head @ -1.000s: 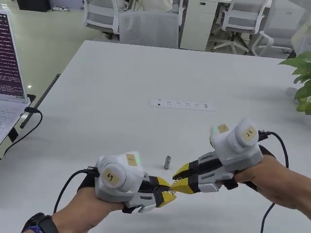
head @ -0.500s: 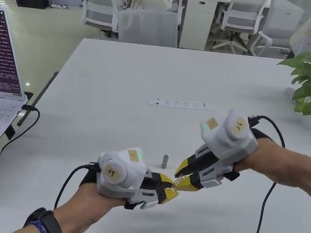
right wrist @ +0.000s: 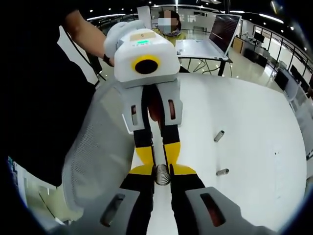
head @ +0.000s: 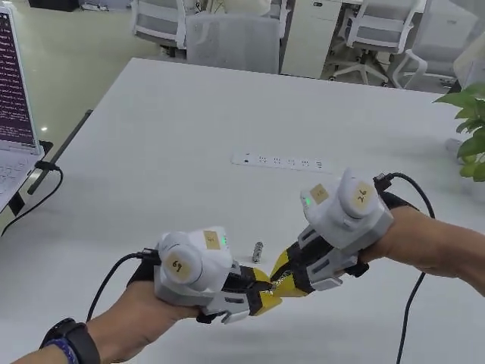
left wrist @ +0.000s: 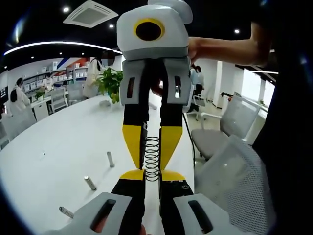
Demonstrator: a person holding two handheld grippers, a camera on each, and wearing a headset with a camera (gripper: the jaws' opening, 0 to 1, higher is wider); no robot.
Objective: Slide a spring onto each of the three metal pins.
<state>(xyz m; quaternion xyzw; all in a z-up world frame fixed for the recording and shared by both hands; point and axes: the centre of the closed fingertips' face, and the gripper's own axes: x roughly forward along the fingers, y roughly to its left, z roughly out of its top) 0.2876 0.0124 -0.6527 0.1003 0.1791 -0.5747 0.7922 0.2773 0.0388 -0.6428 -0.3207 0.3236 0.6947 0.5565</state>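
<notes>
right gripper [right wrist: 162, 169] closed in | jaws clamp spring [left wrist: 152, 156] | left gripper [left wrist: 152, 175] jaws at spring's end, grip unclear

Bare worktop [head: 189, 136] lies open out to the power strip [head: 276, 161] — but one upright pin [head: 258, 252] stands just beyond the left gripper [head: 264, 298] and right gripper [head: 281, 281], which meet tip to tip, a spring [head: 273, 287] bridging them.

Head looks down; gripper views opposed, sharing spring [left wrist: 152, 159]
</notes>
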